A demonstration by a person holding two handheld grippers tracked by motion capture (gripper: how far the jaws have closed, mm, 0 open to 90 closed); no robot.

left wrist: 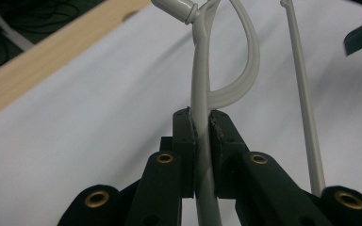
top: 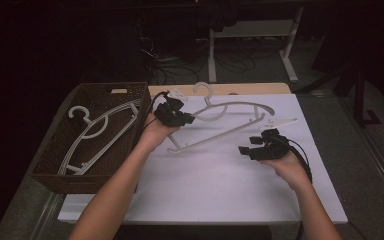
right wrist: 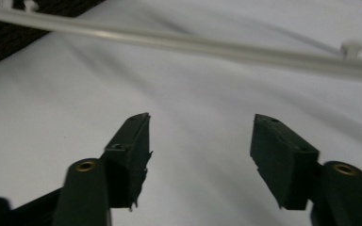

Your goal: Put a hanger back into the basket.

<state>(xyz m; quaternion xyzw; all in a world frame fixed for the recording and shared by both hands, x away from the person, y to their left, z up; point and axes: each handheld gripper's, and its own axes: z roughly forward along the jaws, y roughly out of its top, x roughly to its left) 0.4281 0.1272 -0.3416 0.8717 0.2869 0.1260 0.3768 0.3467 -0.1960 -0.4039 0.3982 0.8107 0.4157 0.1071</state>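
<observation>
1. Black, the right gripper (top: 255, 148) sits nearest, over the white tabletop (top: 220, 185), its jaws spread apart with nothing between them.
2. Just beyond it runs the straight bottom bar of a pale grey plastic hanger (top: 230, 117).
3. Farther off, the left gripper (top: 177, 116) is clamped tight on the hanger's curved shoulder arm, near its left end; the hanger slants above the tabletop.
4. Beside it, a brown wicker basket (top: 55, 165) holds more hangers (top: 92, 135).
</observation>
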